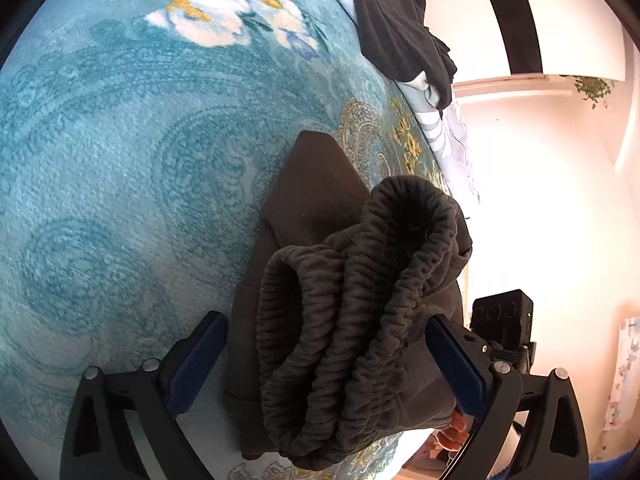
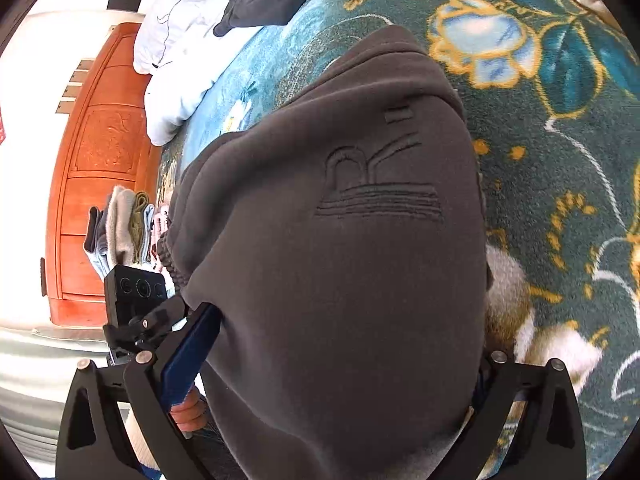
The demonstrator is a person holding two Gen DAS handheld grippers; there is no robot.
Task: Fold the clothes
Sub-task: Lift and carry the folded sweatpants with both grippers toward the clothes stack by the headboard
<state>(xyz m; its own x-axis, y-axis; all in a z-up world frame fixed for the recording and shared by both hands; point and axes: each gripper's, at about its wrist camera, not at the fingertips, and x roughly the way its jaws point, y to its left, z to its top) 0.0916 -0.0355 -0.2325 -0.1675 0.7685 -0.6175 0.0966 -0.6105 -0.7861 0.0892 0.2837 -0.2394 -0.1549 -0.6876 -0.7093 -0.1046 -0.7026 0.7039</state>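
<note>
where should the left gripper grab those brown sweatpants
Judging by the pose, grip the bunched elastic waistband of the brown sweatpants, coming in from its open end, where the left gripper already straddles it: thick ribbed gathers give the pads purchase.

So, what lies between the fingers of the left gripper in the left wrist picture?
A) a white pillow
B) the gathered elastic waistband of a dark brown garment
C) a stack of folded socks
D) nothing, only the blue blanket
B: the ruffled waistband of the dark brown garment is bunched between the blue pads of the left gripper, above the blue blanket.
</note>
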